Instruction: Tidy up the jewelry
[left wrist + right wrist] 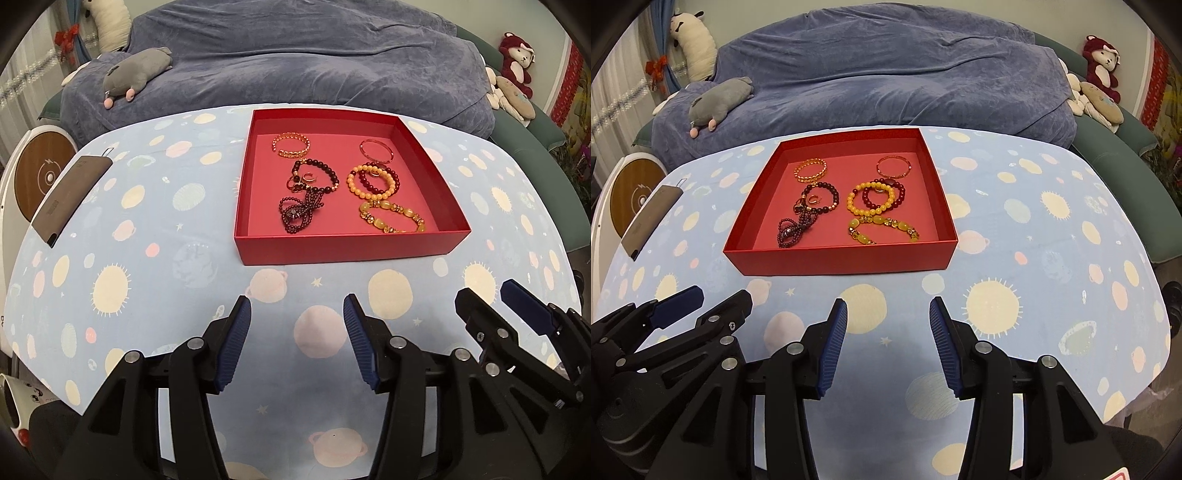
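Observation:
A shallow red box (332, 247) (831, 262) sits on the table and holds several bracelets: a gold chain one (291, 144) (811, 170), a thin pink bangle (376, 150) (894, 166), dark bead strands (306, 195) (809, 210), an orange bead one (371, 181) (871, 201) and a yellow stone one (392, 217) (882, 229). My left gripper (297, 325) is open and empty, short of the box's near wall. My right gripper (888, 321) is open and empty beside it; it also shows in the left wrist view (487, 306).
The table has a light blue planet-print cloth (147, 266) (1052, 258). A brown flat case (70, 195) (650, 221) lies at its left edge. Behind is a blue-covered sofa (295, 66) with plush toys. A round white device (40, 177) stands at the left.

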Available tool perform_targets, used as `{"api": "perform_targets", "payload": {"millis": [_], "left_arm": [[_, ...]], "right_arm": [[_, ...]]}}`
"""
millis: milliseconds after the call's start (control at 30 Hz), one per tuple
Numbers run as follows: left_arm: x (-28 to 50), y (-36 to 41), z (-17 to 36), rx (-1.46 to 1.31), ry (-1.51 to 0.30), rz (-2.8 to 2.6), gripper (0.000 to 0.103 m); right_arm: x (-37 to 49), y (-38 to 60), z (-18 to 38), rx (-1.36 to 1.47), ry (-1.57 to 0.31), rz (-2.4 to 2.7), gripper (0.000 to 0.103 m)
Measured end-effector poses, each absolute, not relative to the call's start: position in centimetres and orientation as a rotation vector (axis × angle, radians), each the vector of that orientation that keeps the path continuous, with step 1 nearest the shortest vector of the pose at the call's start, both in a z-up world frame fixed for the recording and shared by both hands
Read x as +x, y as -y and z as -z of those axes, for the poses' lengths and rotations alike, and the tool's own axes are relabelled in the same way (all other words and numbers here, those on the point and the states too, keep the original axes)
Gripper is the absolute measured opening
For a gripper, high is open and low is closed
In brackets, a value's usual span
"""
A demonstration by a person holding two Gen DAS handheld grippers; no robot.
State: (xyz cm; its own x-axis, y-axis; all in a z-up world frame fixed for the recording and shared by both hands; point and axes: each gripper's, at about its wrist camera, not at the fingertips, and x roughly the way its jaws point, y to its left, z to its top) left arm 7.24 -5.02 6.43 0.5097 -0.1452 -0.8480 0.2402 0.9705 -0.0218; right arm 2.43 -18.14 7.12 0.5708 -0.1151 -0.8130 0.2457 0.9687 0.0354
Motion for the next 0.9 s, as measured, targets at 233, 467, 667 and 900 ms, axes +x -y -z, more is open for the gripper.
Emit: {"api": "perform_targets", "payload": {"millis": [233, 467, 667, 900], "left_arm": [[6.4, 5.2, -5.8, 0.139, -1.005, 0.226, 0.058], [5.7, 5.1, -5.4, 0.144, -0.992, 0.200, 0.065], [5.5, 4.9, -5.1, 0.154, -0.985, 0.174, 0.076], [5.3, 4.4, -5.0, 0.139, -0.978, 0.159, 0.083]], "right_arm": [[1.6, 18.6, -6.2, 0.160, -0.956, 0.218, 0.057], [0.9, 19.1, -5.6, 0.171, -0.956, 0.235, 0.060], [0.3, 19.8, -5.1, 0.186, -0.953, 0.260, 0.071], [-0.1, 20.1, -4.7, 0.181, -0.956, 0.281, 0.080]]}}
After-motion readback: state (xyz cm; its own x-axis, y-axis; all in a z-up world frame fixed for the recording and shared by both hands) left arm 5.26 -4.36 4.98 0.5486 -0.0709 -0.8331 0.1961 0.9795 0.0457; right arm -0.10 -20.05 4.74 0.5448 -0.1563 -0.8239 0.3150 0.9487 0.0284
